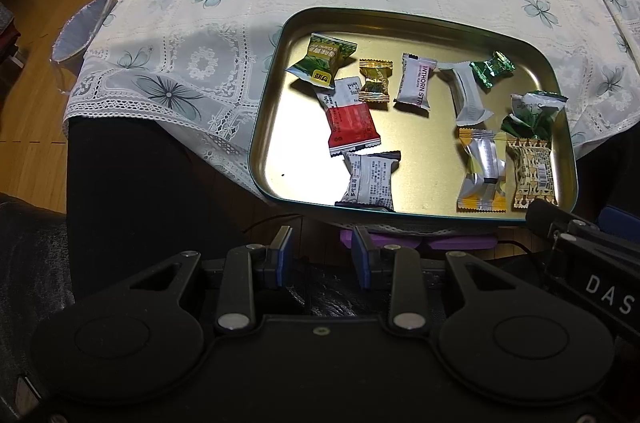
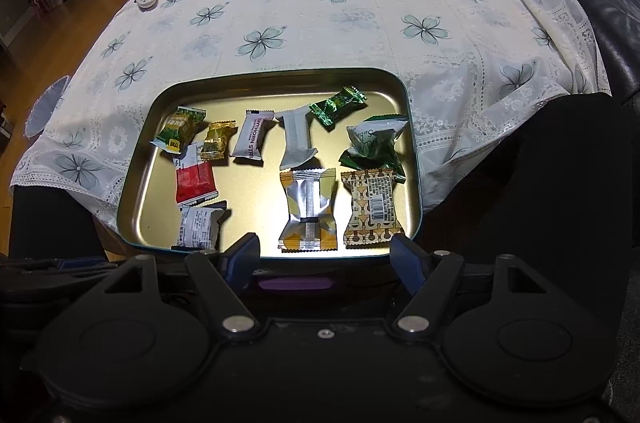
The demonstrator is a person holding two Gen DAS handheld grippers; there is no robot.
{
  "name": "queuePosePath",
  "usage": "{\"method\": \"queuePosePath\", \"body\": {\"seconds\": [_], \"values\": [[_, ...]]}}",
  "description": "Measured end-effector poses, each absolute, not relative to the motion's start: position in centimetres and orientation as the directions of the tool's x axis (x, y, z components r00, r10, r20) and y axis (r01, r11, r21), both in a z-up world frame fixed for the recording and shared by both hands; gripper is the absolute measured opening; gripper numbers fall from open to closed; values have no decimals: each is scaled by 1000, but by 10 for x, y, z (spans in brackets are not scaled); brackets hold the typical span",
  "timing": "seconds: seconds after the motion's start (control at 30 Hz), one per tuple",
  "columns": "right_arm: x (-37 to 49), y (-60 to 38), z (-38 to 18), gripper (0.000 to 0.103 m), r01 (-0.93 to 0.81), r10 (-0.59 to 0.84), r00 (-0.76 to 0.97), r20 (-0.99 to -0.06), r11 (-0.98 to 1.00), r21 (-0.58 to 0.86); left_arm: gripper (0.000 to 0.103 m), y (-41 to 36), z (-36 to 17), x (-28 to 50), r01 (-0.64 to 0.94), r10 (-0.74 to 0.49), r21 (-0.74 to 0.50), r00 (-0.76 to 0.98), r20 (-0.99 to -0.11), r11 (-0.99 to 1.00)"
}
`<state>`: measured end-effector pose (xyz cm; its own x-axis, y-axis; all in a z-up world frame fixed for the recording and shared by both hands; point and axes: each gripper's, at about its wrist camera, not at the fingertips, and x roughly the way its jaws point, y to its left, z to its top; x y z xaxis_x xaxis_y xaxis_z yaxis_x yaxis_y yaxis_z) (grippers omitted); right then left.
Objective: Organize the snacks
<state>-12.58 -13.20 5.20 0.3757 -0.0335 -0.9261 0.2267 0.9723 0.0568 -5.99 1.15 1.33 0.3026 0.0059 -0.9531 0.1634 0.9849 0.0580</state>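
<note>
Surface [image 2: 360, 23] under floral lace cloth. Gold tin tray [image 2: 276, 76] at its near edge holds all wrapped snacks: red packet [image 2: 195, 181] toward the left side, silver-yellow packet [image 2: 307, 209] and brown patterned packet [image 2: 374, 207] by the near rim. Left gripper [image 1: 322, 255] part open, empty. Right gripper [image 2: 326, 259] wide apart, empty.
</note>
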Motion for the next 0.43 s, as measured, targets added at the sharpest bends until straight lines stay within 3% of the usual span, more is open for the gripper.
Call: {"method": "queuePosePath", "body": {"seconds": [0.43], "values": [[-126,-132,52,75,227,-34,376,-926,972,56,43,12,14,-60,162,8,61,309,-951,985]]}}
